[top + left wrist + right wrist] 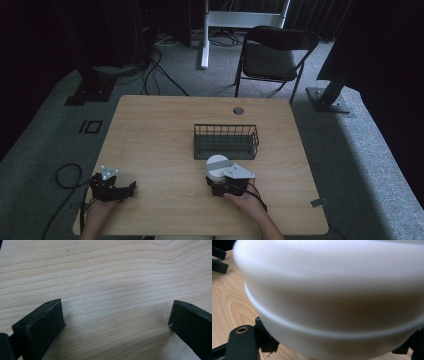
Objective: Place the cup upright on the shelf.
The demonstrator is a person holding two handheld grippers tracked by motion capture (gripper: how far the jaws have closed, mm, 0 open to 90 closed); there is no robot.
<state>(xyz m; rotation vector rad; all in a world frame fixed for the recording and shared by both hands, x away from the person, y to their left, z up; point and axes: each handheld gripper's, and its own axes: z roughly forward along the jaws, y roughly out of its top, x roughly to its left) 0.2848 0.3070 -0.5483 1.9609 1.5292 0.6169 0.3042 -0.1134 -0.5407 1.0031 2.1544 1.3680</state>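
A white round bowl-like container [217, 166] sits low over the wooden table [160, 130], just in front of a dark wire basket [226, 141]. My right gripper [223, 184] is shut on it from the near side. In the right gripper view the white container [332, 297] bulges between the black jaws, with my right gripper [337, 350] closed on its lower rim. My left gripper [113, 187] rests at the table's near left corner. The left gripper view has my left gripper [116, 317] open, with bare wood between its fingers [42, 325].
The wire basket stands empty right of the table's centre. A small round cable hole [238, 110] lies near the far edge. A folding chair [272, 55] and a white stand [205, 35] are on the floor beyond. Cables [67, 175] trail off the left side.
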